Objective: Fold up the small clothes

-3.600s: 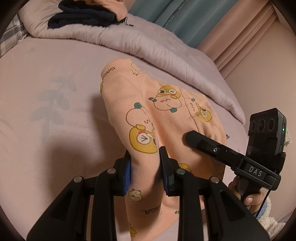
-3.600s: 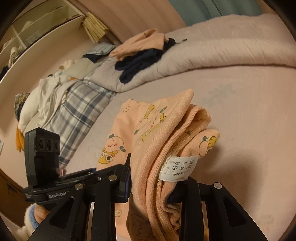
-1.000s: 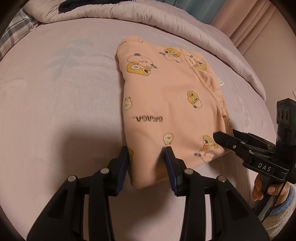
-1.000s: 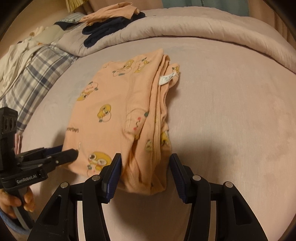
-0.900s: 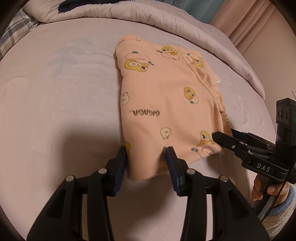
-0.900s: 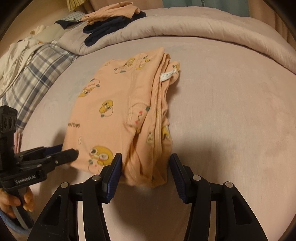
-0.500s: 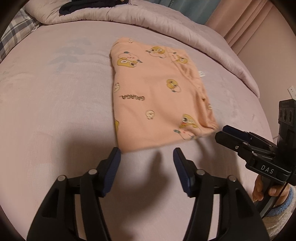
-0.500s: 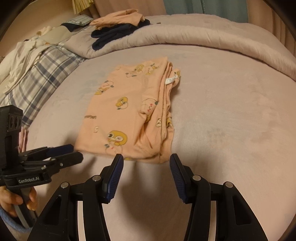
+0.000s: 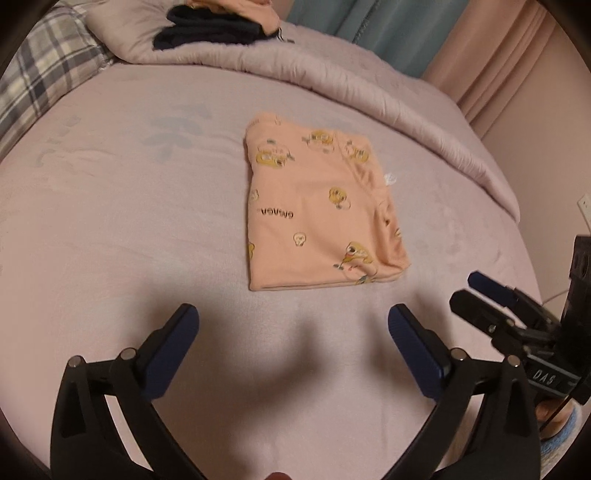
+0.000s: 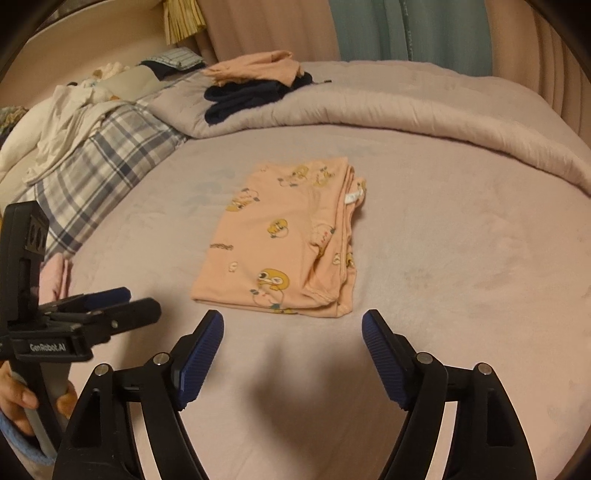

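Note:
A small peach garment printed with yellow cartoon ducks lies folded in a flat rectangle on the pink bed sheet; in the right wrist view the garment shows stacked edges and a white label on its right side. My left gripper hovers short of its near edge, jaws opening wide, nothing between them. My right gripper hovers likewise near the near edge, jaws opening and empty. Each gripper also shows in the other's view: the right gripper at right, the left gripper at left, held by a hand.
A rolled pink-grey duvet runs along the far side of the bed. Dark and peach clothes are piled on it. A plaid blanket and white laundry lie at the left. Curtains hang behind.
Both grippers let go of the folded garment's near edge, backed away and rose, and their jaws spread wide. The garment now lies flat on the sheet.

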A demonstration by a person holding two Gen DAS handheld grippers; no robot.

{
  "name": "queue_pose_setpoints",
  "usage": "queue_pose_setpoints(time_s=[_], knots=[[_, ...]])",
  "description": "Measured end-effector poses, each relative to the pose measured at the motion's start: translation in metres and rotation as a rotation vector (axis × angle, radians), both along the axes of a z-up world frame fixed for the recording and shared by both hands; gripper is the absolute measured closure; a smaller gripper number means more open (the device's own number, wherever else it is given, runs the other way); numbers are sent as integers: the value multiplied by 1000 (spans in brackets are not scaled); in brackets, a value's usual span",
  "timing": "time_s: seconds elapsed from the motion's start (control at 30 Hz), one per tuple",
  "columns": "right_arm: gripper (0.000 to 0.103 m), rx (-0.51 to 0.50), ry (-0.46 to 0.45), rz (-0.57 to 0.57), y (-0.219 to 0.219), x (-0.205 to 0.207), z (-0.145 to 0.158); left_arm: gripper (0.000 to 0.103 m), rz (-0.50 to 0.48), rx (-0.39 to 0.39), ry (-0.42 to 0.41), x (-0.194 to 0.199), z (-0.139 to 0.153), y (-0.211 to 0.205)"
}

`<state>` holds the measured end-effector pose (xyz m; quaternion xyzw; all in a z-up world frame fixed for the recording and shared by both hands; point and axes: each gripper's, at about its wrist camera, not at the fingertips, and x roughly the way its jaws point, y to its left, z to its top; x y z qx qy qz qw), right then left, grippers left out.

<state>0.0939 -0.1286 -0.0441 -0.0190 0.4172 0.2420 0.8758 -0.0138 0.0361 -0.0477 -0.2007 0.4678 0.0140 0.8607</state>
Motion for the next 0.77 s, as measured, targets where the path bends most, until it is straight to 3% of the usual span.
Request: queue_pose_setpoints(time_s=[0.2, 0.27, 0.37, 0.63, 0.77], knots=[[25, 12, -47, 27, 2, -18, 17, 1, 36, 38, -53, -20, 29, 1], [23, 27, -55, 38, 4, -24, 25, 1, 56, 87, -66, -26, 40, -1], [8, 46, -75, 53, 7, -33, 36, 1, 59, 97, -107, -39, 54, -1], [3, 44, -106, 63, 12, -44, 47, 1, 100, 228, -139, -54, 70, -7], [3, 49, -104, 56, 11, -47, 48, 1, 104, 252, -135, -58, 72, -10]])
